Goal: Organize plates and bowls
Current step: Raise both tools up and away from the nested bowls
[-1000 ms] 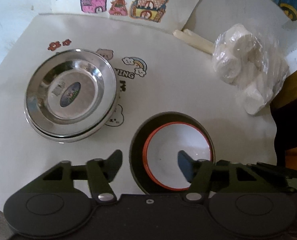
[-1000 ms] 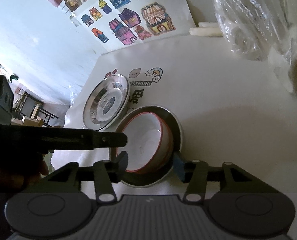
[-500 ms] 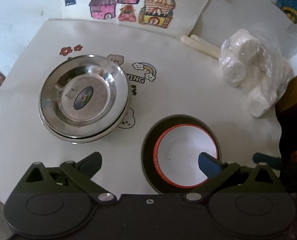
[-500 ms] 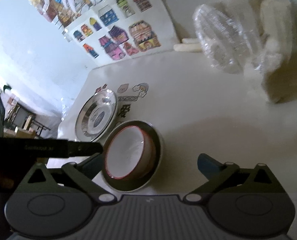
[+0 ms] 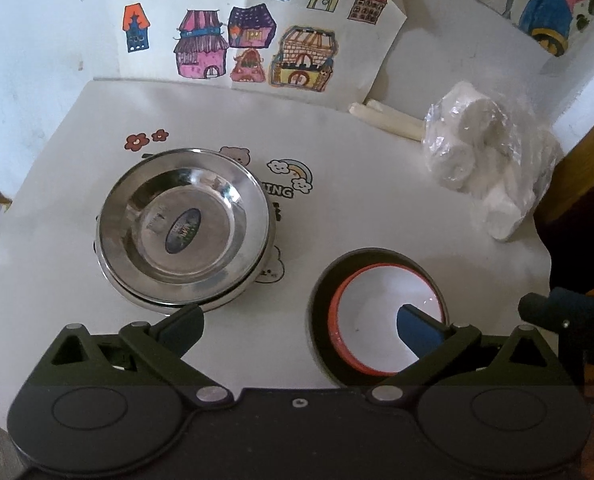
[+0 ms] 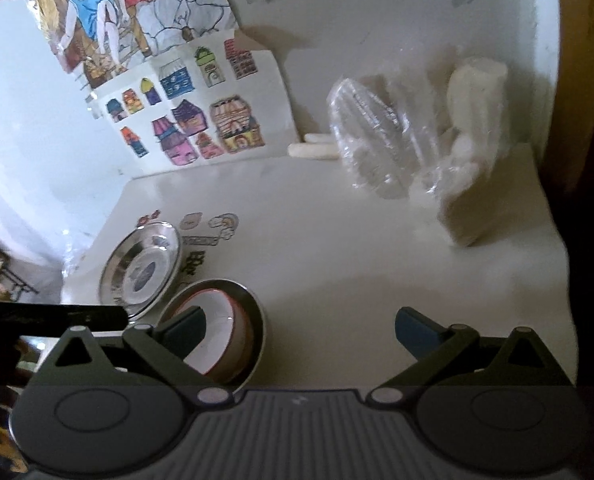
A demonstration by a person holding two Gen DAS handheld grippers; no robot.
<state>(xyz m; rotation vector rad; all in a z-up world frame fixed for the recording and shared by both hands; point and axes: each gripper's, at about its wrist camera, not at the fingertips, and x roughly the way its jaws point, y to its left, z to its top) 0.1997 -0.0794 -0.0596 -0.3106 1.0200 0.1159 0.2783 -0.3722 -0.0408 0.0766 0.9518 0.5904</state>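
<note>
White table (image 5: 357,216), contents:
- Steel plates (image 5: 185,228), stacked, left side; top one holds only an oval label.
- Dark bowl (image 5: 321,292), to their right, with a red-rimmed white bowl (image 5: 377,312) nested inside.
- Plastic bag (image 5: 485,160) of white rolls, far right corner.
- Left gripper (image 5: 301,326): tongs spread wide, holding nothing.
- Right gripper (image 6: 301,326): likewise spread, gripping nothing.

"ING" letters on white table cover (image 5: 225,112), plate sticker (image 5: 182,230) unreadable
</note>
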